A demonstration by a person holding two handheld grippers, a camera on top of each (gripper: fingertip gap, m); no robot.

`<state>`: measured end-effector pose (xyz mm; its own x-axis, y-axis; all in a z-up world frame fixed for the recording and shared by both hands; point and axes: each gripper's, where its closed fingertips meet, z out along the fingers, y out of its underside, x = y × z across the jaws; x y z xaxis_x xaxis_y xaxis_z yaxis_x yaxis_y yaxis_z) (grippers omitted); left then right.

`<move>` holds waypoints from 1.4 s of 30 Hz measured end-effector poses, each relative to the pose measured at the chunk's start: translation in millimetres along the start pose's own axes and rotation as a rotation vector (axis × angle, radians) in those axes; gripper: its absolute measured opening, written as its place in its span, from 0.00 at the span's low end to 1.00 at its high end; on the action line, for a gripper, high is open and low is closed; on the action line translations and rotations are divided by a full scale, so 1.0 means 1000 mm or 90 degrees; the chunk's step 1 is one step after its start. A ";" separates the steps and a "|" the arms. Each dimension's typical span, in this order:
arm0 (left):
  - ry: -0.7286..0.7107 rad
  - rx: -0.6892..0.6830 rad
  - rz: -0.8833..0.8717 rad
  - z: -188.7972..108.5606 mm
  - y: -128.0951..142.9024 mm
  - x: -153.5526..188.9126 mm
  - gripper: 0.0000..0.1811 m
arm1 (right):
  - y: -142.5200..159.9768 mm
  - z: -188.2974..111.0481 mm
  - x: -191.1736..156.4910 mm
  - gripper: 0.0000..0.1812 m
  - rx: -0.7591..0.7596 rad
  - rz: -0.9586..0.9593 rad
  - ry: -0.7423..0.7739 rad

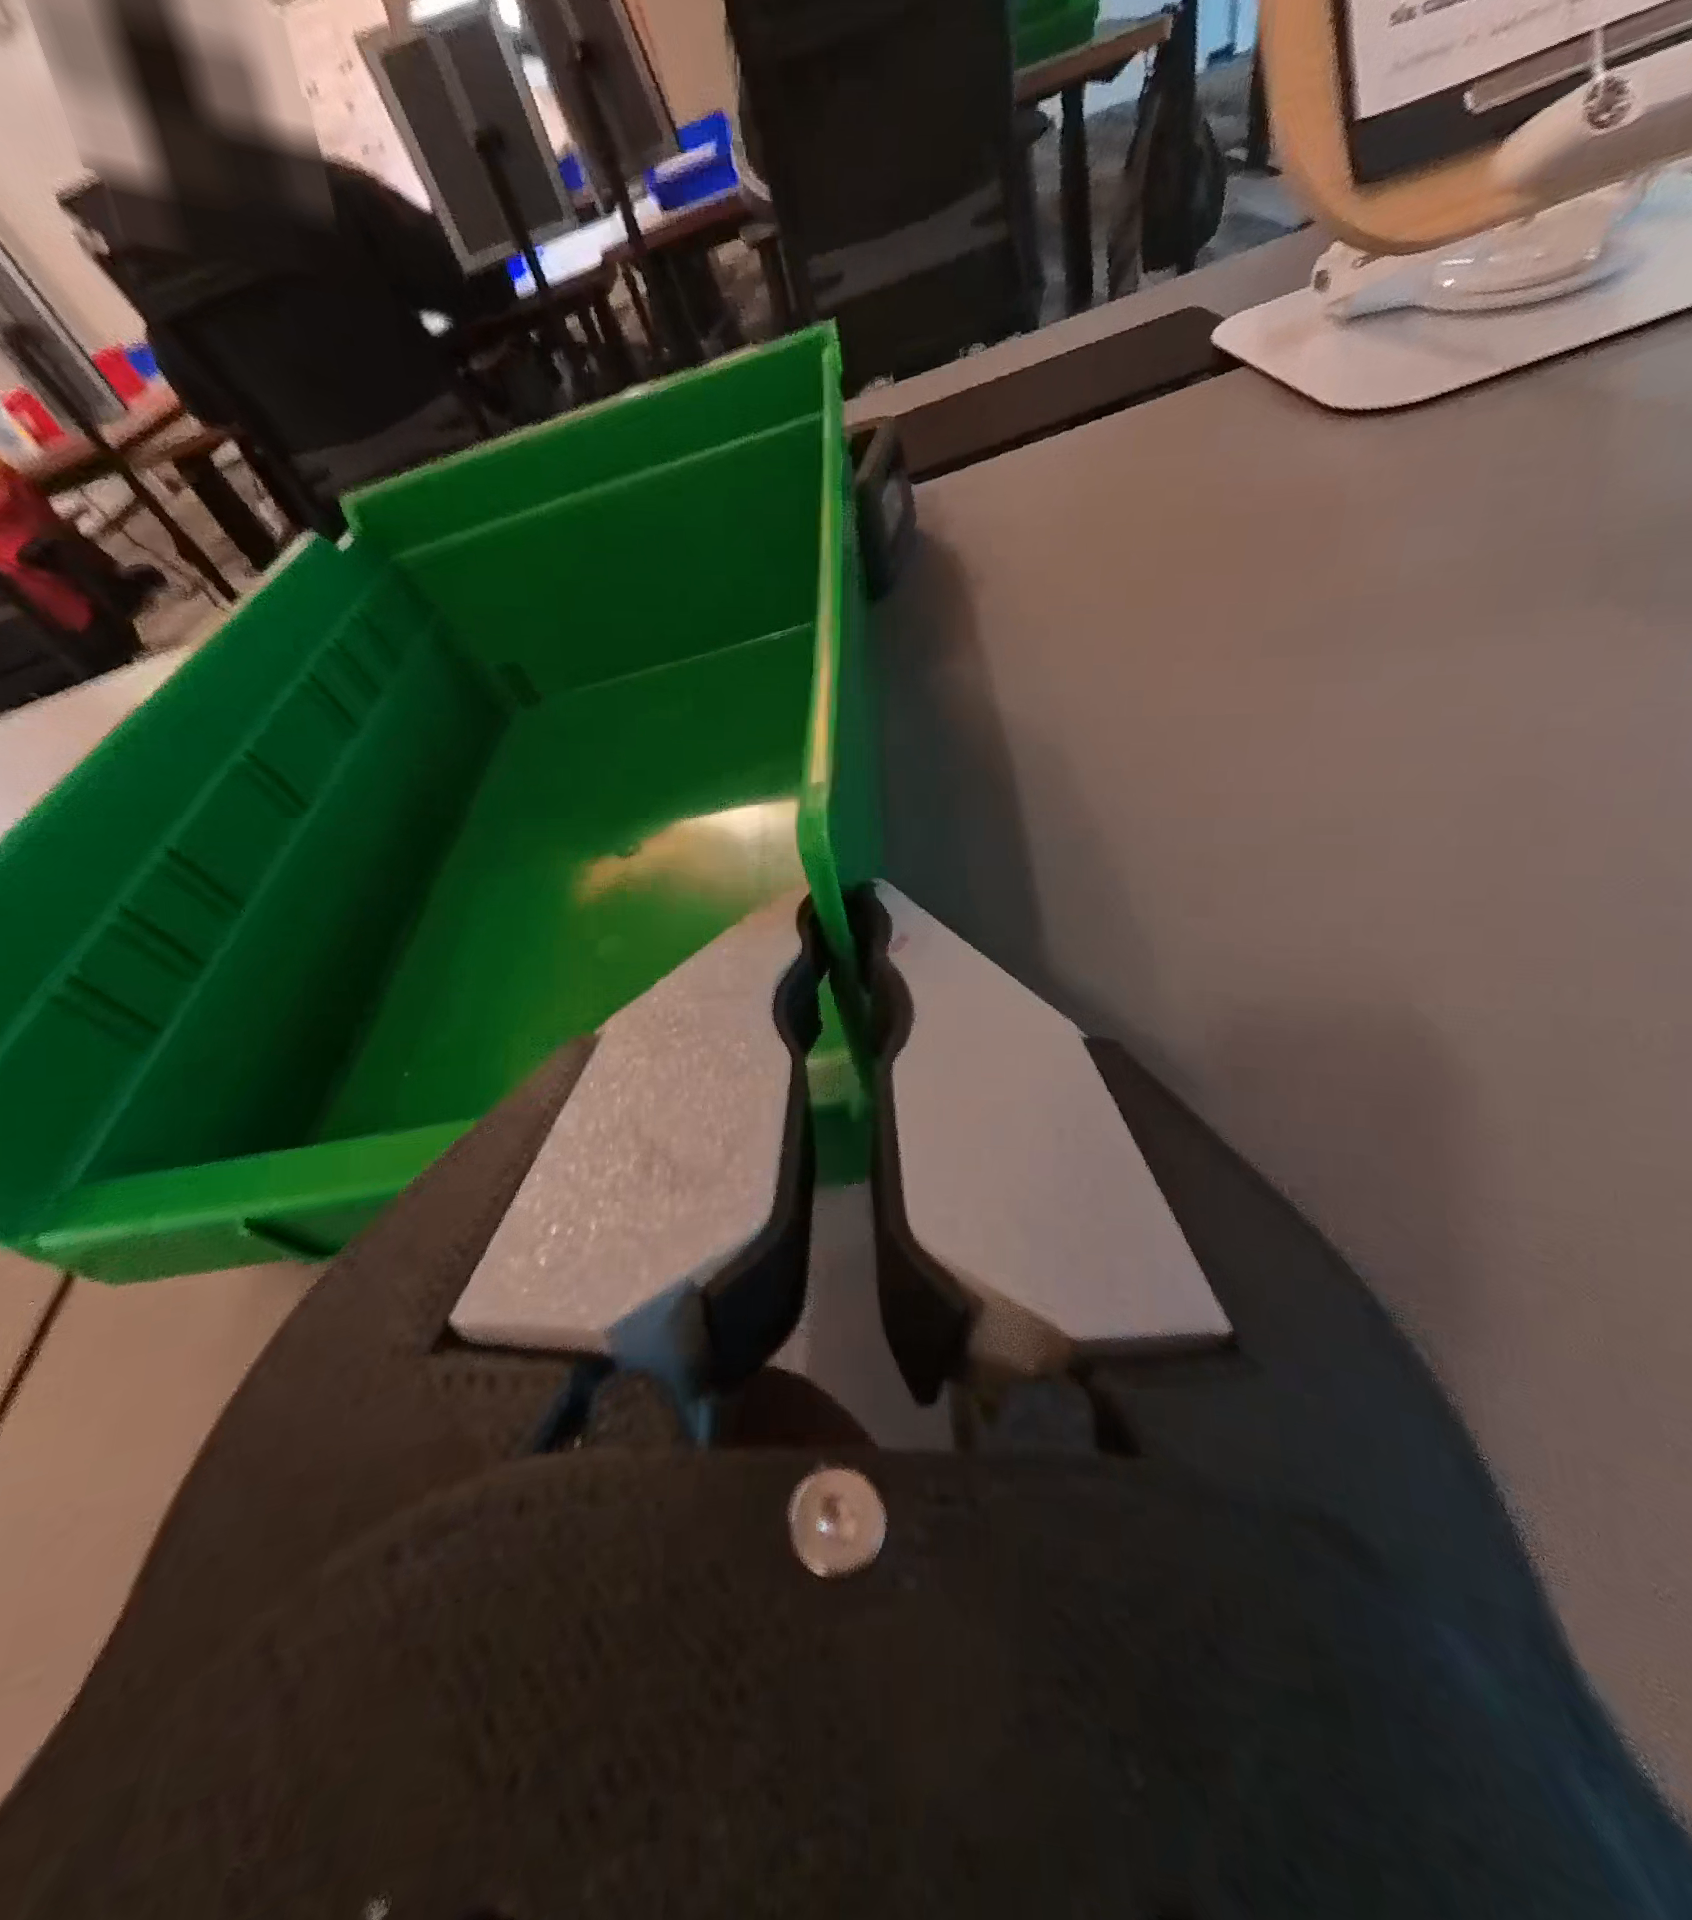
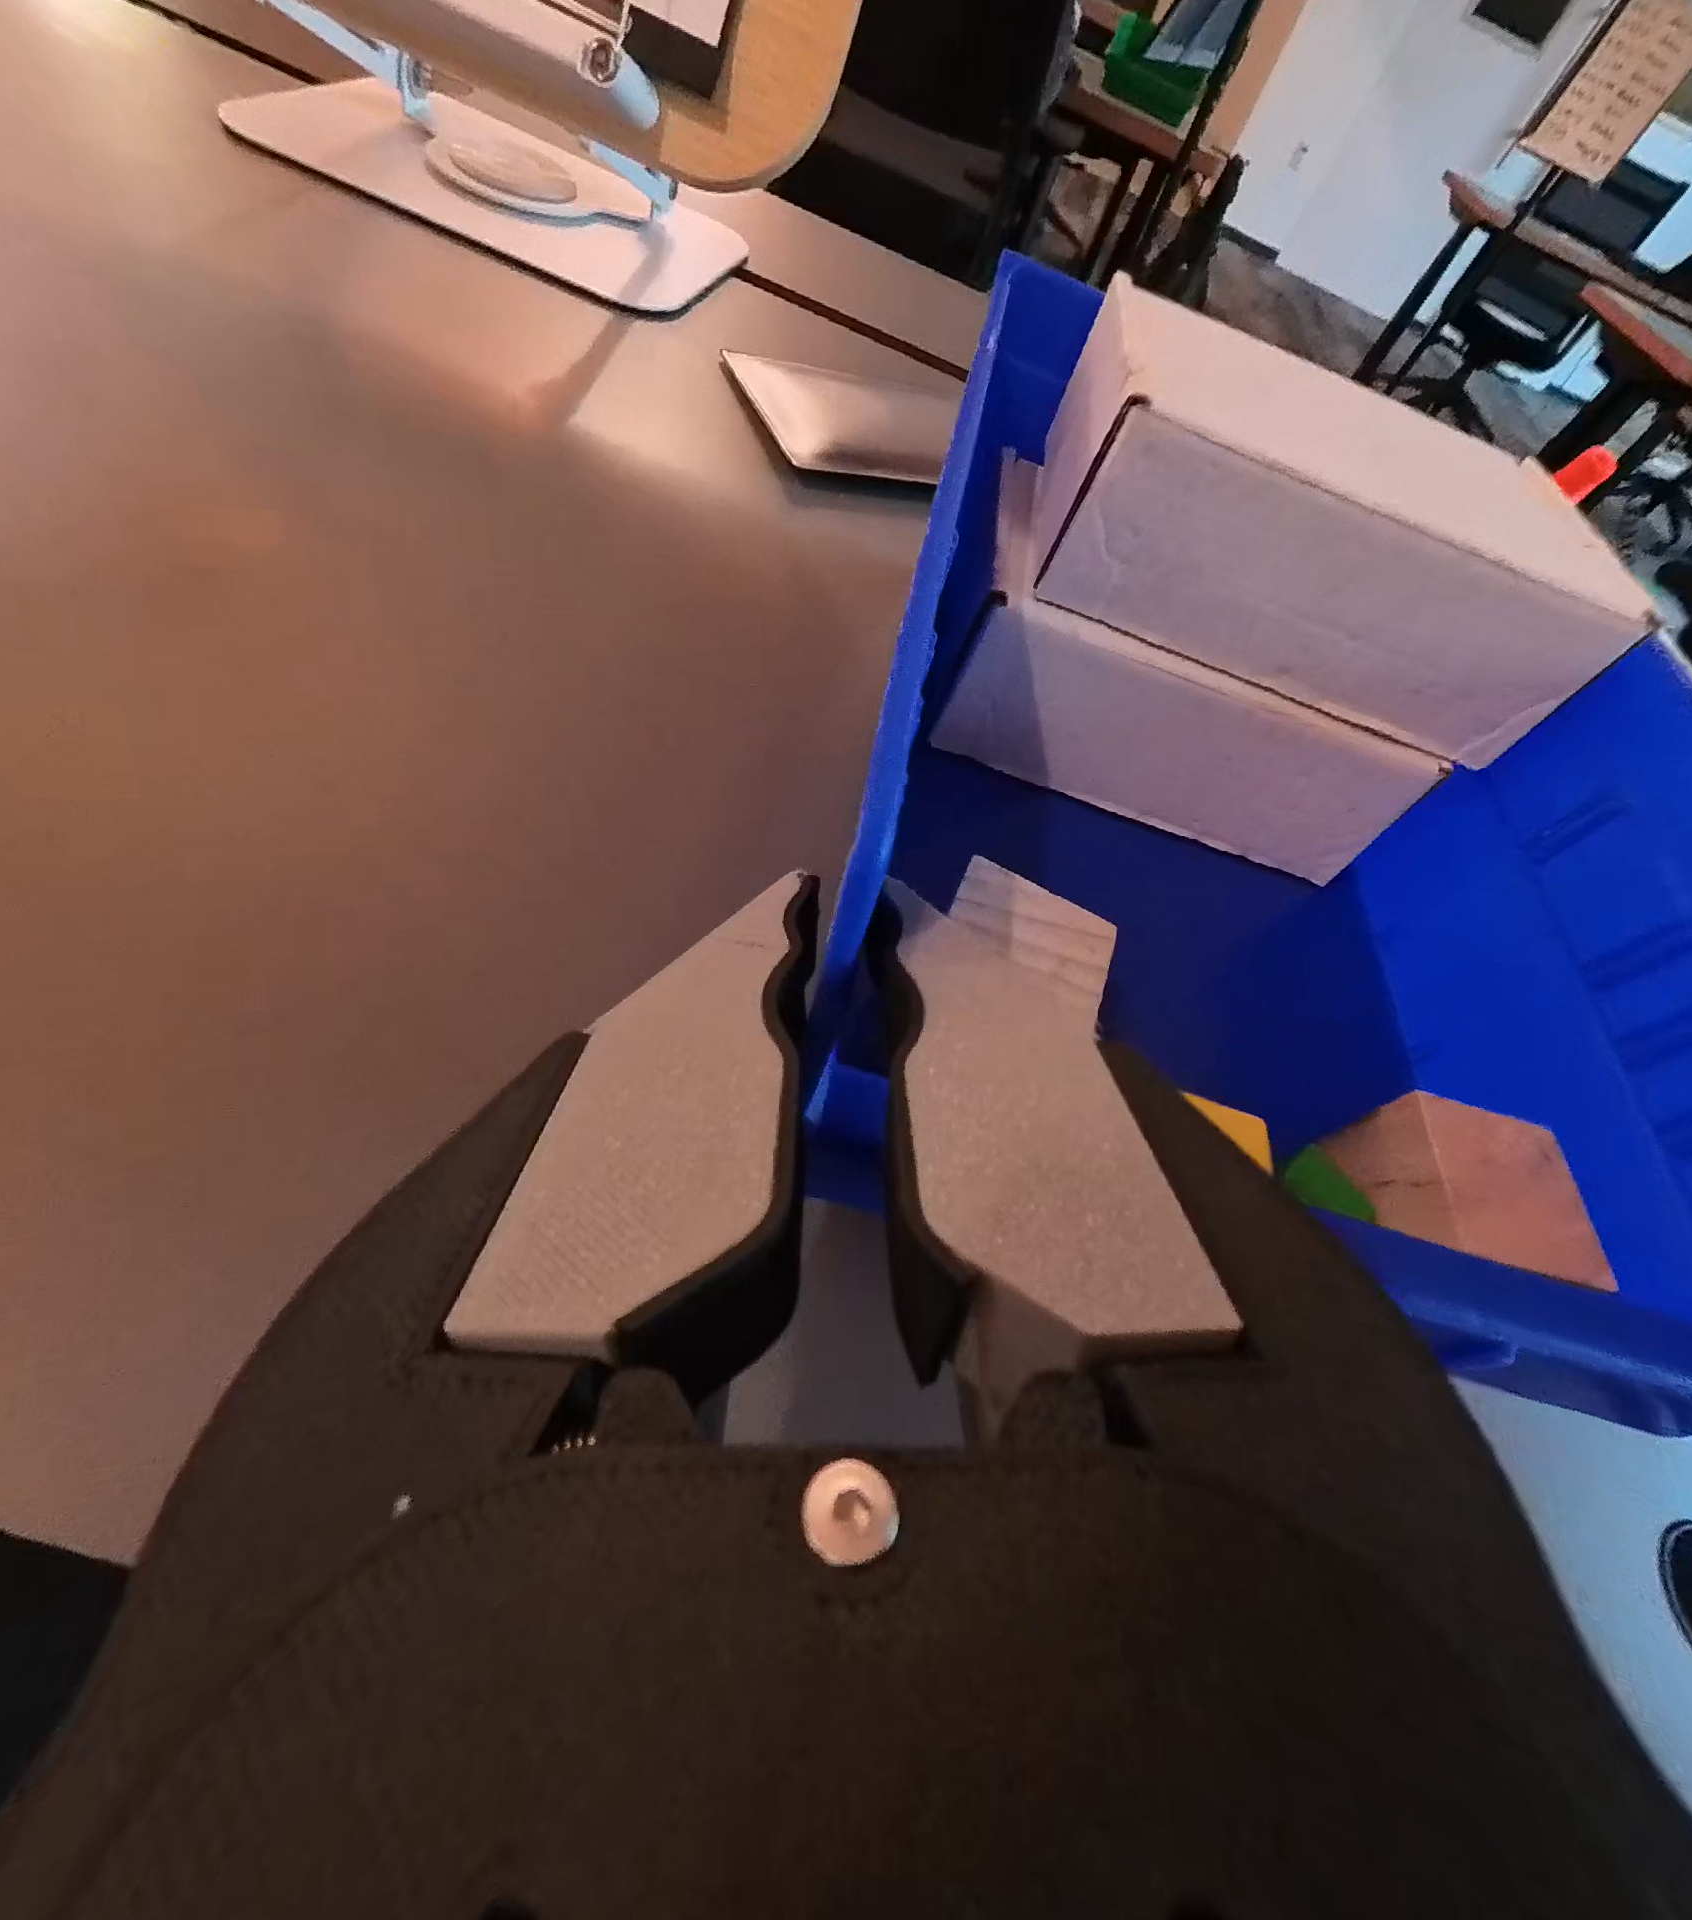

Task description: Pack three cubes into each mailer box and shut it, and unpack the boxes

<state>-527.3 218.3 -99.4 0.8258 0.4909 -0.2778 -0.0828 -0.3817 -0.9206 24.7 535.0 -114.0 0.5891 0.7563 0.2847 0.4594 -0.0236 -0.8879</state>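
Both tools clamped on bin walls, one bin each, on the grey counter [image 1: 1341, 831].

Left tool [image 1: 842, 971]: jaws nearly closed, pinching the near end of the green bin's [image 1: 229, 852] right wall; nothing visible inside that bin. Right tool [image 2: 847, 971]: jaws nearly closed on the near end of the blue bin's [image 2: 1569, 935] left wall, one finger outside, one inside. Just inside the blue bin's near corner: a yellow cube [image 2: 1231, 1132], a green cube [image 2: 1325, 1184] and a plain wooden cube [image 2: 1486, 1195], partly hidden behind the tool. Farther back in the same bin, two closed white mailer boxes [image 2: 1289, 582] stacked one on the other against the far wall. Beyond the bins: a flat dark pad [image 2: 852, 421] on the counter, then a white monitor stand [image 2: 499, 197].
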 end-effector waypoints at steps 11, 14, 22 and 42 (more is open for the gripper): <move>-0.039 0.157 0.012 -0.043 -0.066 -0.021 0.01 | -0.012 -0.009 -0.058 0.06 -0.034 0.012 -0.086; -0.035 0.199 0.006 -0.064 -0.090 -0.023 0.01 | -0.023 -0.009 -0.095 0.07 -0.036 -0.020 -0.115; -0.054 0.314 0.000 -0.124 -0.139 -0.033 0.01 | -0.064 0.009 -0.205 0.10 -0.042 -0.094 -0.187; -0.092 0.392 -0.005 -0.168 -0.152 -0.055 0.01 | -0.243 -0.011 -0.546 0.34 0.144 -0.054 -0.545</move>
<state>-466.7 117.5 101.6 0.7474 0.6095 -0.2645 -0.4177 0.1216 -0.9004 -401.4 120.9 -50.0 -0.1811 0.9812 0.0662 0.2826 0.1164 -0.9521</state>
